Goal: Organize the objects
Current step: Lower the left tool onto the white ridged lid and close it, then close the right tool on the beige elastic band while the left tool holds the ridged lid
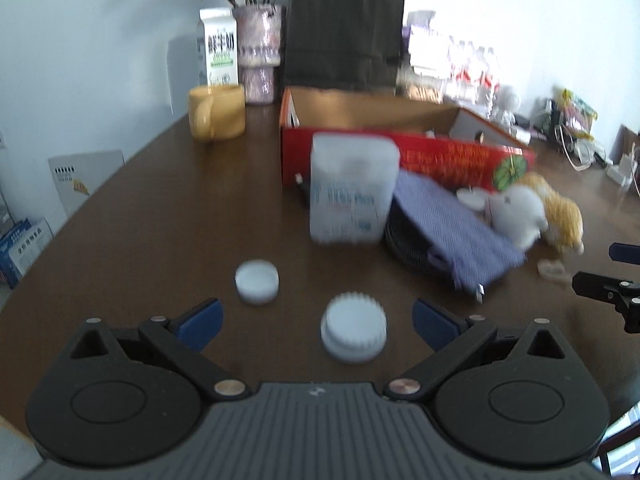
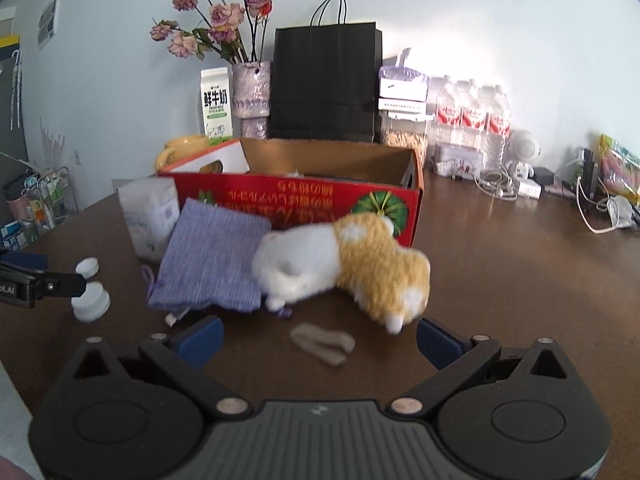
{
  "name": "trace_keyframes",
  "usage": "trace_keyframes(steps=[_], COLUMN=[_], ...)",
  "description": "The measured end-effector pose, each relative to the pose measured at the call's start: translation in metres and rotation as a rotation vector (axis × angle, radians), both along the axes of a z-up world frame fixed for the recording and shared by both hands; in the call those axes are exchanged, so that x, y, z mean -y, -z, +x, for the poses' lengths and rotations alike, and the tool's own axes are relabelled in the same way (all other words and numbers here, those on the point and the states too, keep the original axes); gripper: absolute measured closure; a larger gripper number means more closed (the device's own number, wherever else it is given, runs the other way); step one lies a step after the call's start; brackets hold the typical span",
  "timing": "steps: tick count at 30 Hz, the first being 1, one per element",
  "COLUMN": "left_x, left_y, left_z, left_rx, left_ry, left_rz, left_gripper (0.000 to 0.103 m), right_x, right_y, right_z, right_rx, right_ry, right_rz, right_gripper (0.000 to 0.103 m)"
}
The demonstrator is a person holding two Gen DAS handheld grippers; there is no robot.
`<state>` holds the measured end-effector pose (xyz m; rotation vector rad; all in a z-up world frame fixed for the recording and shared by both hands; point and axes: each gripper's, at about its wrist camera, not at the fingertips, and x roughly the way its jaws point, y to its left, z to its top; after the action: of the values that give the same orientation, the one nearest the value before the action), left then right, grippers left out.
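Between the spread, empty fingers of the left gripper (image 1: 318, 322) sits a ridged white cap (image 1: 353, 332) on the brown counter (image 1: 160, 220), a smooth white cap (image 1: 257, 282) just beyond; both look light, rigid and best pinched across the rim. From the right wrist, the right gripper (image 2: 320, 340) also stands apart and empty, a small beige piece (image 2: 322, 343) between its fingers, and beyond it a plush toy (image 2: 344, 264) against the open red box (image 2: 416, 184), soft enough to squeeze mid-body.
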<state>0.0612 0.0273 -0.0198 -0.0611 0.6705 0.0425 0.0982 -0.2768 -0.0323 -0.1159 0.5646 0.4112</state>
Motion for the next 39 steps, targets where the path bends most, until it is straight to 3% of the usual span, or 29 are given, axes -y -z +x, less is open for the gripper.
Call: trace_keyframes(steps=[5,10,12,15,22,30,32,34,36,39], left_x=[0.004,0.011,0.015,0.019,0.019,0.016,0.015,0.014,0.013,0.013], left_y=[0.013,0.016,0.017,0.017,0.016,0.016,0.016,0.017,0.017,0.017], left_z=[-0.001,0.003,0.006,0.008,0.009,0.013,0.014,0.015,0.016,0.017], left_rx=[-0.037,-0.018,-0.005,0.016,0.023,0.023,0.022,0.021,0.021,0.021], left_ry=[0.006,0.022,0.03,0.058,0.071,0.063,0.06,0.06,0.059,0.059], left_rz=[-0.008,0.013,0.033,0.042,0.031,0.021,0.022,0.021,0.018,0.013], left_gripper=[0.017,0.023,0.032,0.063,0.063,0.062,0.062,0.062,0.062,0.062], right_x=[-0.002,-0.002,-0.002,-0.004,-0.008,-0.016,-0.016,-0.014,-0.011,-0.006], right_y=[0.012,0.014,0.015,0.017,0.02,0.019,0.019,0.018,0.018,0.019], right_z=[-0.007,-0.007,-0.004,-0.001,0.011,0.031,0.034,0.037,0.039,0.039], right_rx=[-0.026,-0.025,-0.029,-0.034,-0.03,-0.024,-0.026,-0.033,-0.042,-0.05], right_ry=[0.001,0.011,0.013,0.012,0.012,-0.034,-0.039,-0.044,-0.045,-0.044], right_rz=[-0.007,-0.009,-0.01,-0.016,-0.05,-0.072,-0.067,-0.055,-0.032,-0.006], right_gripper=[0.0,0.0,0.0,0.0,0.001,0.034,0.037,0.048,0.067,0.074])
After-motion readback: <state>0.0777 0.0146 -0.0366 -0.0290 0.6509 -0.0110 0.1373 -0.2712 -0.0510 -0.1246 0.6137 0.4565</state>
